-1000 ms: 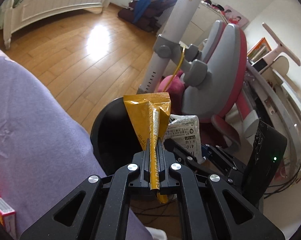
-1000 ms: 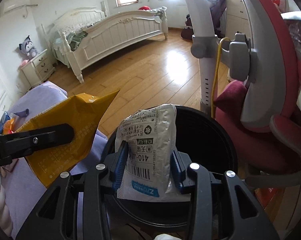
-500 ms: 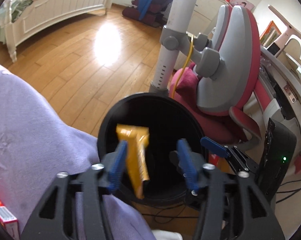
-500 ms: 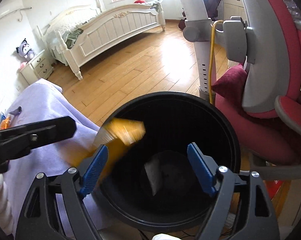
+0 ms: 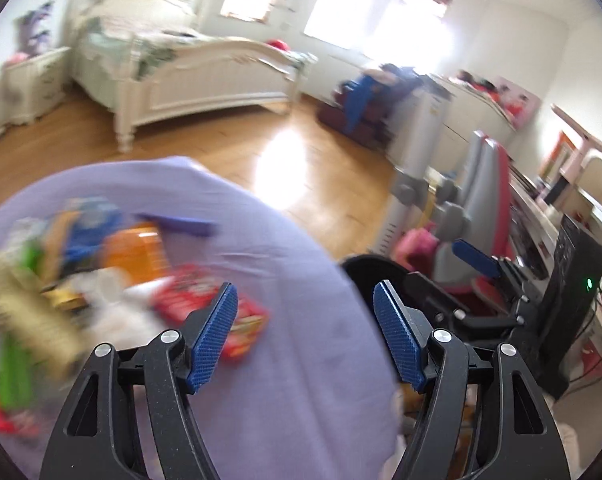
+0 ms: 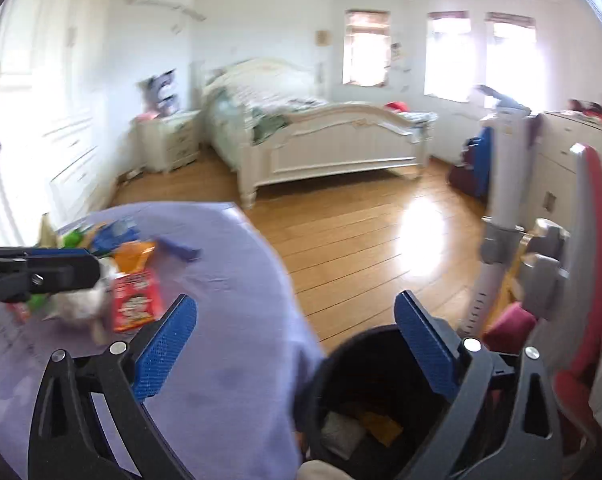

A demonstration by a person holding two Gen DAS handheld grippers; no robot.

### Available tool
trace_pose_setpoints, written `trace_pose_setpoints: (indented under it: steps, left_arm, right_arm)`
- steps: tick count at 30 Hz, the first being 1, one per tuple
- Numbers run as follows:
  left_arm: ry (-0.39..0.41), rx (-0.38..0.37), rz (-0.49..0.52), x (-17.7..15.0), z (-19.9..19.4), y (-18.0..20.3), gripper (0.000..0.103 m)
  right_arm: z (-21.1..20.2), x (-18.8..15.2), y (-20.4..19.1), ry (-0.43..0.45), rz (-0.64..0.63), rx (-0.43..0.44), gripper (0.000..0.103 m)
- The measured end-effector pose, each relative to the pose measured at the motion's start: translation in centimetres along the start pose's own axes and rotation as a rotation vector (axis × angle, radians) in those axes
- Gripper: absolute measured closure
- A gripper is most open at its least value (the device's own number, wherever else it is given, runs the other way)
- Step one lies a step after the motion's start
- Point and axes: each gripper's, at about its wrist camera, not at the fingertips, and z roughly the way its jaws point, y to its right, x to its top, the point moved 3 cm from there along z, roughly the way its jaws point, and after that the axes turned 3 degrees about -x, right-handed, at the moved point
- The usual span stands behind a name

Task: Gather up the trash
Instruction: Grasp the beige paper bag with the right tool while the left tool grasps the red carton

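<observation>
Sunlit bedroom with a wood floor and a white bed frames a lilac-covered desk where a heap of wrappers waits. Both tools hang above the cloth, jaws spread wide and holding nothing.

From the left hand-held gripper, the trash pile lies ahead and to the left, with the red packet at its near edge, just beyond and beside the left blue pad. That packet's long axis appears to run from near-right to far-left across the cloth, though motion blur softens its outline. The orange bag sits farther back in the heap.

From the right hand-held gripper, the same red packet lies well to the left, past its left pad, while the black bin sits directly below and between its fingers, with a grey pouch and an orange wrapper already at the bottom. The left tool shows at that view's left edge, over the pile.

By these positions the left hand is the nearer one for the next pick; a short reach forward and left, with the jaws turned across the packet's narrow side, looks sufficient. The right hand would have to cross much of the desk.
</observation>
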Motion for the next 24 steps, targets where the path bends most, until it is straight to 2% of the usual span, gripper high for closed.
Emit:
trace_pose_setpoints:
  steps: [2,4,6,9,11,15,18,20,24]
  left_arm:
    - [0.061,0.115,-0.028,-0.9,-4.1,-3.2,0.033]
    - [0.120,0.258,-0.052,-2.0,-8.0,-6.2,0.024]
    - [0.163,0.379,-0.089,-3.1,-11.1,-8.9,0.022]
    - [0.159,0.467,-0.135,-4.5,-13.4,-12.3,0.022]
    - [0.130,0.478,-0.164,-5.2,-13.4,-13.9,0.021]
    - [0.109,0.438,-0.211,-5.9,-12.9,-16.1,0.022]
    - [0.099,0.421,-0.226,-6.0,-12.5,-17.6,0.022]
    - [0.099,0.423,-0.229,-6.2,-12.1,-18.1,0.024]
    - [0.065,0.400,-0.253,-6.3,-10.7,-19.3,0.048]
  right_arm:
    - [0.8,0.7,-2.2,-0.041,-0.030,0.087,0.005]
    - [1.7,1.1,-4.2,-0.084,-0.045,0.165,0.005]
    - [2.7,1.3,-6.4,-0.129,-0.056,0.213,0.005]
    - [3.9,0.8,-9.9,-0.191,-0.094,0.250,0.005]
    - [4.5,-0.1,-11.6,-0.223,-0.122,0.245,0.005]
    - [6.2,-0.9,-12.9,-0.266,-0.173,0.210,0.005]
    - [7.0,-1.1,-13.1,-0.289,-0.175,0.194,0.012]
    - [6.8,-0.9,-13.4,-0.283,-0.171,0.199,0.013]
    - [5.6,0.8,-16.0,-0.242,-0.180,0.325,0.013]
